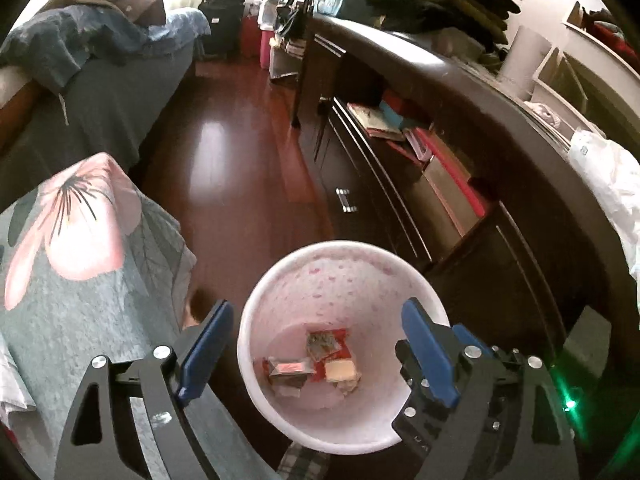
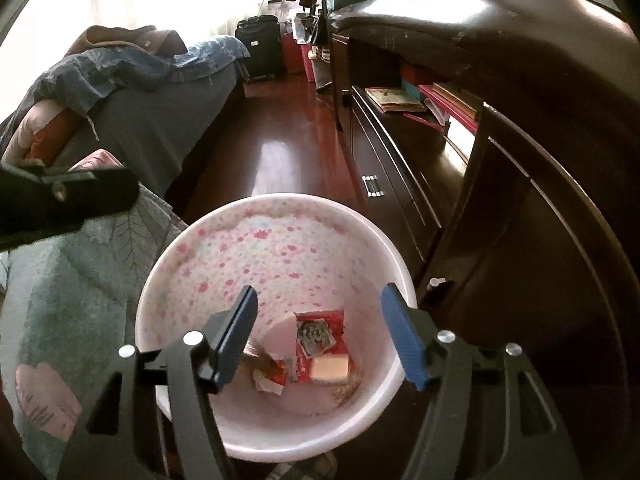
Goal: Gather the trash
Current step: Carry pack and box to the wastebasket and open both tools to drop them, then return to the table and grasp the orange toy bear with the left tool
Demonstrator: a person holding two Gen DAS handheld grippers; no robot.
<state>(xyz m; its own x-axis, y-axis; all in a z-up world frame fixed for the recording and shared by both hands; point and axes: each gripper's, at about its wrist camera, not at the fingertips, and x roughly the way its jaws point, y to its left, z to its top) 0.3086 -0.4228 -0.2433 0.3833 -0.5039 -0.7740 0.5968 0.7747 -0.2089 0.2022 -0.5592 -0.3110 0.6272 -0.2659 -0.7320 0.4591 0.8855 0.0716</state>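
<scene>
Left claw [image 1: 316, 344]: jaws spread wide, nothing between the blue pads, poised over the bin's mouth.
Right claw [image 2: 320, 336]: jaws apart and empty, also above the bin.
Bin [image 2: 192, 236]: white with pink flowers, on the floor between the bed [image 2: 60, 280] and the dark cabinet [image 2: 540, 240].
Trash [image 2: 320, 336]: red wrappers and a pale block, perhaps packaging, lying on the bin's bottom.

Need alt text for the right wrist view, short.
Right gripper, jaws open and empty, hangs over a pink flowered waste bin holding red wrappers and a pale packet. A dark cabinet stands right, a floral bedspread left.
</scene>
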